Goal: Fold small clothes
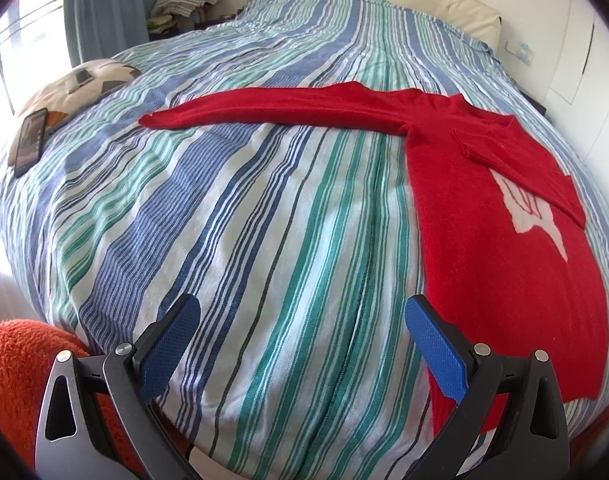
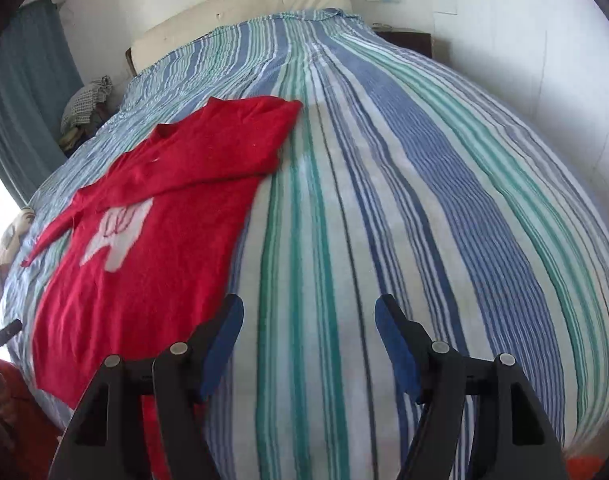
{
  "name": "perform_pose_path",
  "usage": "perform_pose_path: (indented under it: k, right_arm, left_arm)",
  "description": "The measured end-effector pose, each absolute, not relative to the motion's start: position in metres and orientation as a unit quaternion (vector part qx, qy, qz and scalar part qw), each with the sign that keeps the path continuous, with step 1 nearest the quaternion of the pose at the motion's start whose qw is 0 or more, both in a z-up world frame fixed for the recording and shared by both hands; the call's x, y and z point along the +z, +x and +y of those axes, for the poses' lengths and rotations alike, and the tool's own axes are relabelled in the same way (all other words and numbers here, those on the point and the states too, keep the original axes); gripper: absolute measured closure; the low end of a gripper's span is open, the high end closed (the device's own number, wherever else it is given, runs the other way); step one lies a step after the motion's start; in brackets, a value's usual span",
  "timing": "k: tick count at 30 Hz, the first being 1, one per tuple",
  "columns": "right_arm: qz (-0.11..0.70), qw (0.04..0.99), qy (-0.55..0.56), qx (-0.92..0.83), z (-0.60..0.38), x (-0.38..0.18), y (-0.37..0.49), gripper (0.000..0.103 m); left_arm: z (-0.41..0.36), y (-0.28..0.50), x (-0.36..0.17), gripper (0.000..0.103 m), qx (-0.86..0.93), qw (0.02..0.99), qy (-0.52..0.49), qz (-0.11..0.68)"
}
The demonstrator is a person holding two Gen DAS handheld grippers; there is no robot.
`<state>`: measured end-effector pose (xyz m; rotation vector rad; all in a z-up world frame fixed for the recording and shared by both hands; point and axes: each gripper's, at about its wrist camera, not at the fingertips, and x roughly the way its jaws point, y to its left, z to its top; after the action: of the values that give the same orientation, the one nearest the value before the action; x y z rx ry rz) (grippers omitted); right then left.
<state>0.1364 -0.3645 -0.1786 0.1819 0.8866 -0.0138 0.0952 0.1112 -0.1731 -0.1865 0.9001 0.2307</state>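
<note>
a red sweater (image 1: 484, 216) lies flat on a striped bedspread (image 1: 264, 220), one sleeve folded across its chest, the other stretched out to the left. the left gripper (image 1: 302, 316) and right gripper (image 2: 308, 316) hover over the near edge, jaws spread, grasping nothing.

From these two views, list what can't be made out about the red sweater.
- Sweater hem: left wrist view, hidden behind the left tool frame and the bed's edge.
- White picture: partly covered by the folded sleeve in both views.
- Weave: right wrist view, blurred.
- Underside: against the bedspread.
</note>
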Motion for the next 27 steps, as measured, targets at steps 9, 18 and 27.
perform_pose_path:
  k: [9, 18, 27]
  right_arm:
    - [0.402, 0.910, 0.082, -0.067, -0.378, -0.171, 0.128, 0.025]
    - [0.441, 0.890, 0.087, -0.079, -0.381, -0.195, 0.139, 0.025]
    - [0.451, 0.885, 0.084, -0.078, -0.377, -0.204, 0.141, 0.015]
  left_arm:
    - [0.106, 0.105, -0.185, 0.001, 0.114, 0.883, -0.076, 0.449]
    - [0.092, 0.112, -0.200, 0.001, 0.101, 0.876, -0.036, 0.470]
    - [0.100, 0.113, -0.207, 0.001, 0.096, 0.867, -0.071, 0.484]
